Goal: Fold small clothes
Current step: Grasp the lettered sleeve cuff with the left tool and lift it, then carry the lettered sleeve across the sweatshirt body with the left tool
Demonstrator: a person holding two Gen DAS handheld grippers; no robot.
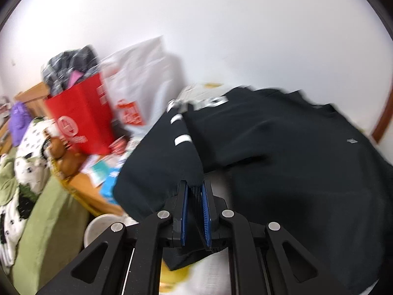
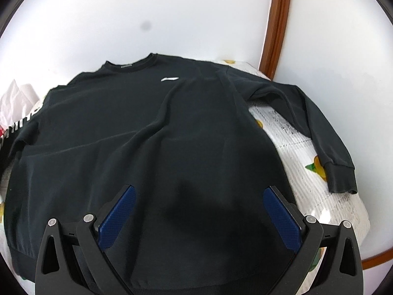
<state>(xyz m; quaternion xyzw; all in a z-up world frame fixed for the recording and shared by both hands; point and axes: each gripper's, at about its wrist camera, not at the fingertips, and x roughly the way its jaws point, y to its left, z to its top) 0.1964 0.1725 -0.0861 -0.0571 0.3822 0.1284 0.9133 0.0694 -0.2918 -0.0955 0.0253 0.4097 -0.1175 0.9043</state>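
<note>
A black long-sleeved sweatshirt lies spread on a white cloth with lemon prints, collar at the far side. Its right sleeve trails off to the right, cuff down. My right gripper stands open above the lower front of the sweatshirt, blue pads wide apart with nothing pressed between them. In the left wrist view my left gripper is shut on the cuff of the other sleeve, which has white bars along it. That sleeve is lifted and drawn over the sweatshirt's body.
To the left stand a red bag stuffed with clothes, a white plastic bag and a wooden surface littered with papers. Green bedding and a patterned white garment lie further left. A brown door frame rises behind.
</note>
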